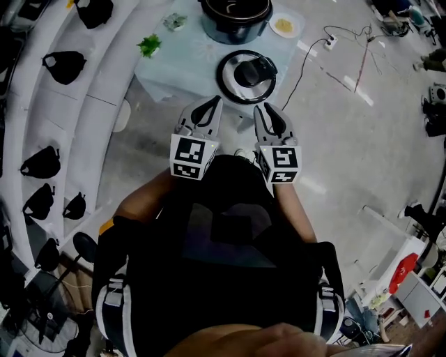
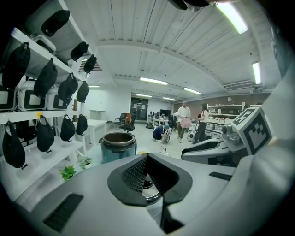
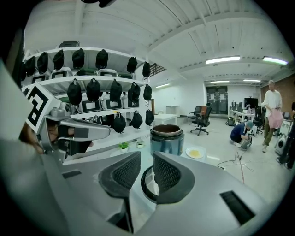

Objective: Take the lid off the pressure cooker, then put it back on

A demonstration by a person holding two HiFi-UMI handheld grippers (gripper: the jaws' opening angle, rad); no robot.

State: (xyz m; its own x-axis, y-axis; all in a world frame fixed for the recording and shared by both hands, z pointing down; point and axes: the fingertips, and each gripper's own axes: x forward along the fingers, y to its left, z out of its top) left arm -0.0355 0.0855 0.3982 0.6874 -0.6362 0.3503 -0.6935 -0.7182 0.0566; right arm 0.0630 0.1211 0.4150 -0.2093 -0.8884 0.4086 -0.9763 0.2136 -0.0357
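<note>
One pressure cooker pot stood open at the far side of the counter. Its single lid lay flat on the counter's near edge with the black handle up, on the near side of the pot and apart from it. One white plate with something yellow on it sat just right of the pot. Two small green plants were on the counter's left part, one nearer and one farther.

The person held two grippers side by side, both on the near side of the lid and not touching it. The left gripper pointed at the lid's near-left, and its two fingers met at the tips with nothing clamped between them. In the left gripper view only a sliver of the lid showed below the joined tips, with the pot beyond. The right gripper pointed at the lid's near-right. Its two fingers stood a little apart, holding nothing, and the lid showed through the gap, farther off.

White shelves with many black bags curved along the left. One cable trailed across the floor right of the counter. Far off, three people were visible in the left gripper view: one crouching and two standing.
</note>
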